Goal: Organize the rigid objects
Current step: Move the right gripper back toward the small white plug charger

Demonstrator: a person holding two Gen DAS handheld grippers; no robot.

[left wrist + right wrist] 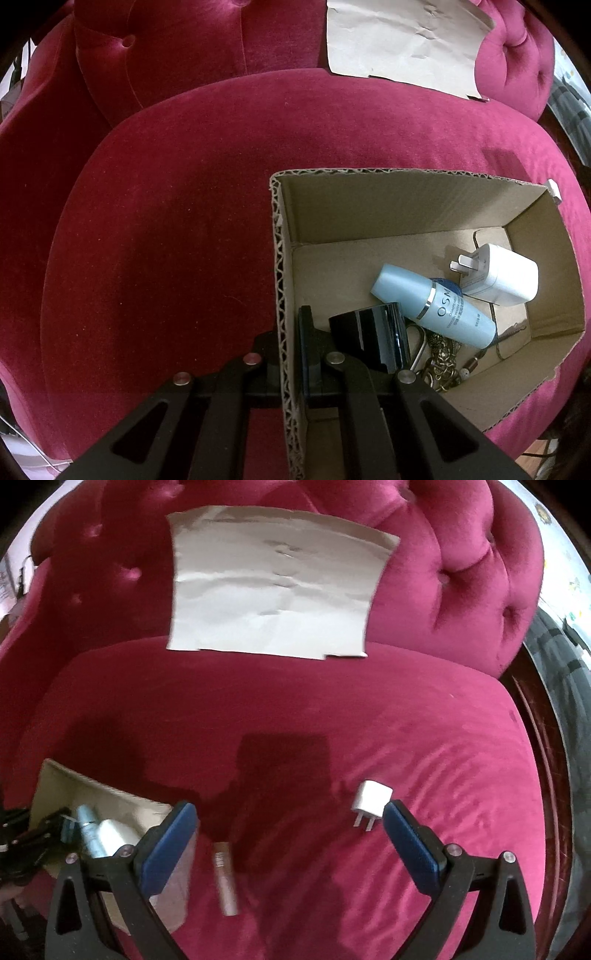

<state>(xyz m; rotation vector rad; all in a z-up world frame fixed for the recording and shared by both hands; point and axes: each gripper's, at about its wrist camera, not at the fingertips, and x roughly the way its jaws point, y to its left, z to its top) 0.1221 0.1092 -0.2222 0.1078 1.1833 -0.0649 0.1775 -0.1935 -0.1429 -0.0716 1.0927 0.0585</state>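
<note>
An open cardboard box [388, 206] sits on the red velvet seat. It holds a light blue bottle [436, 306], a white plug adapter [498, 277], a black jar [373, 336] and a metal keychain [443, 362]. My left gripper [288, 354] is shut on the box's left wall. My right gripper [290, 830] is open above the seat. A pink tube [226, 878] lies between its fingers, and a small white charger [371, 801] lies by the right fingertip [406, 842]. The box [110, 797] is at its left.
A creased sheet of brown paper [273, 590] leans on the tufted chair back [461, 572]. It also shows in the left wrist view [406, 37]. The seat cushion [166, 221] stretches left of the box. Dark wood trim [535, 738] edges the chair at right.
</note>
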